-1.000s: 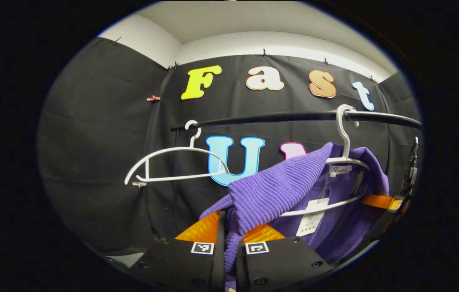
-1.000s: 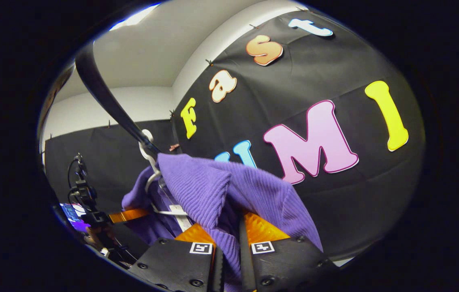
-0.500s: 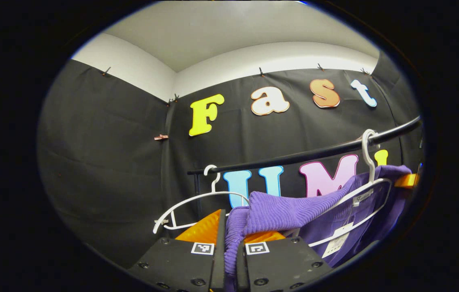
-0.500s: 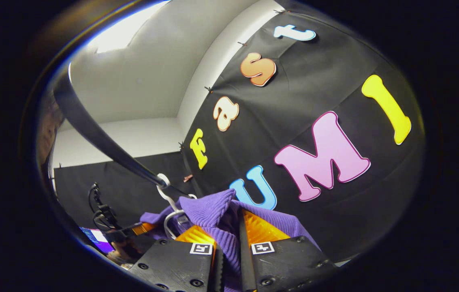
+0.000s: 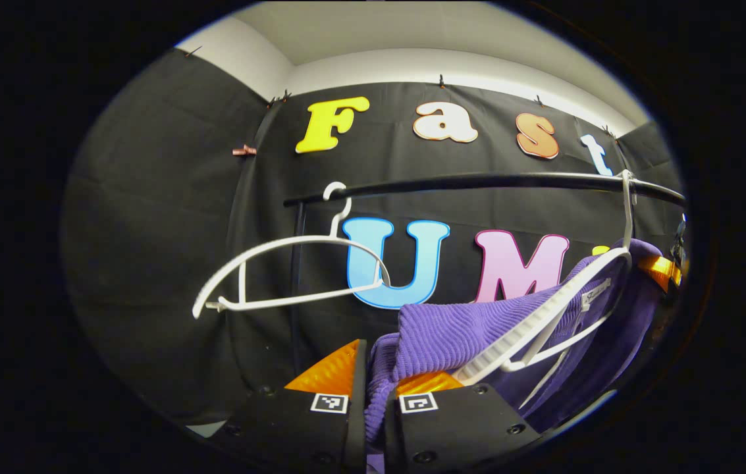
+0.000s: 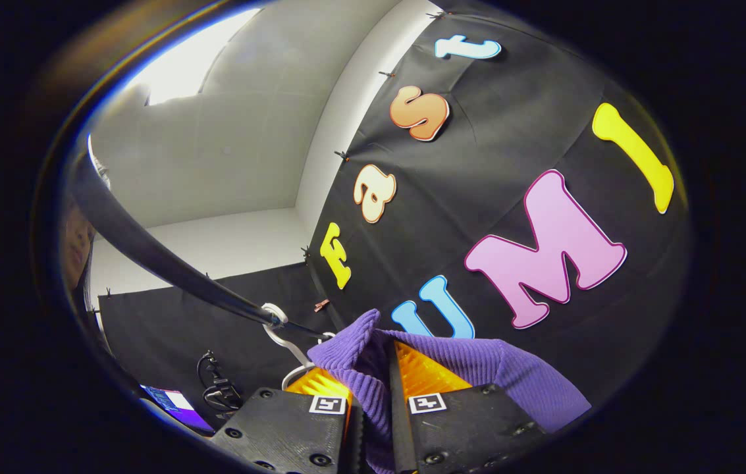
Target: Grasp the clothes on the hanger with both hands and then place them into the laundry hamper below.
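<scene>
A purple ribbed garment (image 5: pixel 471 329) hangs partly off a white hanger (image 5: pixel 544 322) on the black rail (image 5: pixel 478 181). The hanger's left arm is bare and tilted steeply. My left gripper (image 5: pixel 373 388) is shut on a fold of the garment at the bottom of the left gripper view. In the right gripper view my right gripper (image 6: pixel 379 395) is shut on another fold of the purple garment (image 6: pixel 478 365), just below the hanger's hook (image 6: pixel 280 329) on the rail (image 6: pixel 149 253). The other gripper (image 5: pixel 666 270) shows at the garment's far right edge in the left gripper view.
An empty white hanger (image 5: pixel 287 270) hangs at the left end of the rail. A person's face (image 6: pixel 76 237) is at the left edge of the right gripper view, and a lit screen (image 6: pixel 172 401) with cables (image 6: pixel 214 392) sits low on the left.
The garment's left shoulder has slid off the hanger, whose arm now shows bare and tilted. The left gripper has dropped relative to the rail; the right gripper has tilted further upward.
</scene>
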A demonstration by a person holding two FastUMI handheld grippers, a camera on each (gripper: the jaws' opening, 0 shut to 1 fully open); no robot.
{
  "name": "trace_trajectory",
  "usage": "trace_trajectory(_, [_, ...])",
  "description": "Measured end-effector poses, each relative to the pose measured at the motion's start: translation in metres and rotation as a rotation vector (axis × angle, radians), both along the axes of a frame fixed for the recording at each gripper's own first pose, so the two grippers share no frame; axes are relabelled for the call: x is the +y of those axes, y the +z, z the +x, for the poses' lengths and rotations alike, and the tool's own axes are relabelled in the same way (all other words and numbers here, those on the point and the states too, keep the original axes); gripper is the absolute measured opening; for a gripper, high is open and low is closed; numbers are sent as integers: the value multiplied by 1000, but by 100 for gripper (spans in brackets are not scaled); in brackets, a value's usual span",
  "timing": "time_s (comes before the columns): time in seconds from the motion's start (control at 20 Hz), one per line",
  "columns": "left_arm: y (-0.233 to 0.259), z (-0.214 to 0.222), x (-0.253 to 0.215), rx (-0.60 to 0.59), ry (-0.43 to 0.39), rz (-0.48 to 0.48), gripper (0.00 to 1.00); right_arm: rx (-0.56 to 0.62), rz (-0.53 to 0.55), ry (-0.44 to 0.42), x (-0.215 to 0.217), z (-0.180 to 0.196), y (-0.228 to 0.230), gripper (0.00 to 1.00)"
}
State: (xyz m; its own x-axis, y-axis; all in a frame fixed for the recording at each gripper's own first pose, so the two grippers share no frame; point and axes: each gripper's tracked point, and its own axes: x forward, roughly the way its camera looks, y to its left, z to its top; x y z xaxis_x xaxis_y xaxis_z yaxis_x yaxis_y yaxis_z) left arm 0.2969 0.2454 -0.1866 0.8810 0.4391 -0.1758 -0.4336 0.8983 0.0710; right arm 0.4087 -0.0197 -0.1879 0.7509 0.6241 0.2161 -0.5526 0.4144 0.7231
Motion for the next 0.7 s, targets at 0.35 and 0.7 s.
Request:
trace_trajectory(0.35, [-49, -19, -57, 39, -7, -30, 14, 2, 21, -35, -16, 6, 1, 20])
trace_trajectory(0.7, [-87, 15, -166, 108, -229, -86, 14, 39, 19, -239, -91, 40, -20, 20])
